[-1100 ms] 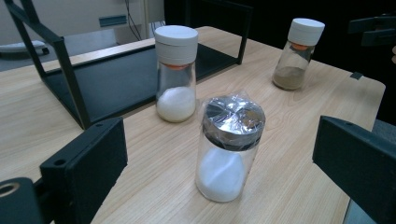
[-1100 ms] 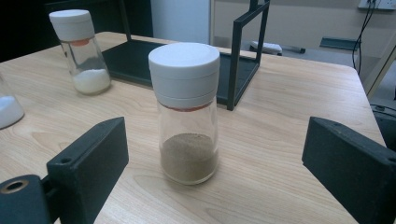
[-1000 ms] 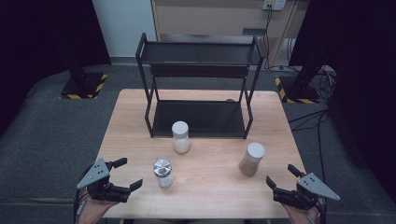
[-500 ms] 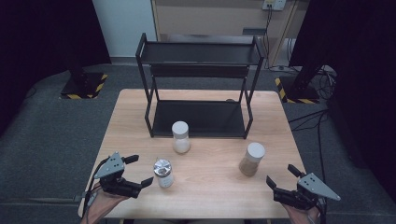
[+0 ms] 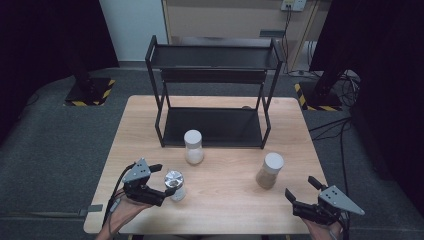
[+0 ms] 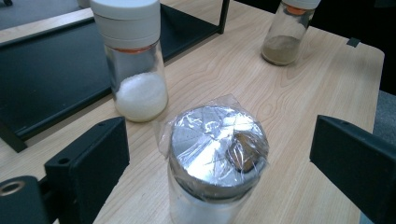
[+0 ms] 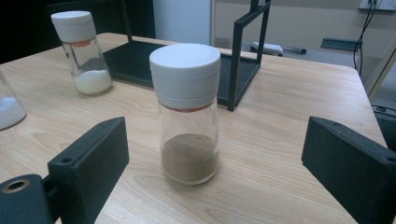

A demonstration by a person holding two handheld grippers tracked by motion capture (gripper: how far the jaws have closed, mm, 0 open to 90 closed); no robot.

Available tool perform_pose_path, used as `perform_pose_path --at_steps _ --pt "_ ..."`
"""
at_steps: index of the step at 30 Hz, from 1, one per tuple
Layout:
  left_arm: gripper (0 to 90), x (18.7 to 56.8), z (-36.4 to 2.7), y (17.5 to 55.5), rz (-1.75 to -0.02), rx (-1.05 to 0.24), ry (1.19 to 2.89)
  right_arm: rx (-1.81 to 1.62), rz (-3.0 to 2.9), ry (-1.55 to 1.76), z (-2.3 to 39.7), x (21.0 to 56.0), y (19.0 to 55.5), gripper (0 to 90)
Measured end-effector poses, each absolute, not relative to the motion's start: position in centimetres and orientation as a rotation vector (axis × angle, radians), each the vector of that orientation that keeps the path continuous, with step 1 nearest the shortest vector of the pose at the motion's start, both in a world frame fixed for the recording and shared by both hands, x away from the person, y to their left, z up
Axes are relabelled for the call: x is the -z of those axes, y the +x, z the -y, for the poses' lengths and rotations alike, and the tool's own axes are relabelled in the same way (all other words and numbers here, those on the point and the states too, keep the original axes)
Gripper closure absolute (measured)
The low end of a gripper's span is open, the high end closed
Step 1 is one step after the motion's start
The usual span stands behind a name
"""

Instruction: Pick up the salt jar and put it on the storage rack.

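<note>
Foil-capped shaker (image 5: 175,184) upright, axis vertical

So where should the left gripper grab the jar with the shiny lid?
Probably on the glass body just under the metal lid, coming in level from the near side. The jar stands upright, its round sides fit between the open jaws of the left gripper, and the lid is covered in loose plastic wrap that could slip.
</note>
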State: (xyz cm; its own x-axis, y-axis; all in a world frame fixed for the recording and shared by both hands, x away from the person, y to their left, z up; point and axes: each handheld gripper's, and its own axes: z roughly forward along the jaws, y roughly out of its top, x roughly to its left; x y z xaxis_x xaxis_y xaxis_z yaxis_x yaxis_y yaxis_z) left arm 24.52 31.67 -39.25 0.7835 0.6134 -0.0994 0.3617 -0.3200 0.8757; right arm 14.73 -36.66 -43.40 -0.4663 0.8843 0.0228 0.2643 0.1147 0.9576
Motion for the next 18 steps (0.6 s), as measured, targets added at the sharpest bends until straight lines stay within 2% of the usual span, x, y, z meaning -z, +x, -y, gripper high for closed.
perform_pose_path --at_steps 8,16,18 --pt "8.4 40.4 -30.9 25.5 -0.742 -0.282 1.948 -1.37 -1.812 1.115 36.7 43.4 14.7 7.5" --pt "29.9 41.9 -31.0 25.8 -0.716 -0.279 1.922 -1.371 -1.809 1.115 36.7 43.4 14.7 7.5" --pt "32.7 42.1 -31.0 25.6 -0.719 -0.288 1.911 -1.371 -1.809 1.114 36.7 43.4 14.7 7.5"
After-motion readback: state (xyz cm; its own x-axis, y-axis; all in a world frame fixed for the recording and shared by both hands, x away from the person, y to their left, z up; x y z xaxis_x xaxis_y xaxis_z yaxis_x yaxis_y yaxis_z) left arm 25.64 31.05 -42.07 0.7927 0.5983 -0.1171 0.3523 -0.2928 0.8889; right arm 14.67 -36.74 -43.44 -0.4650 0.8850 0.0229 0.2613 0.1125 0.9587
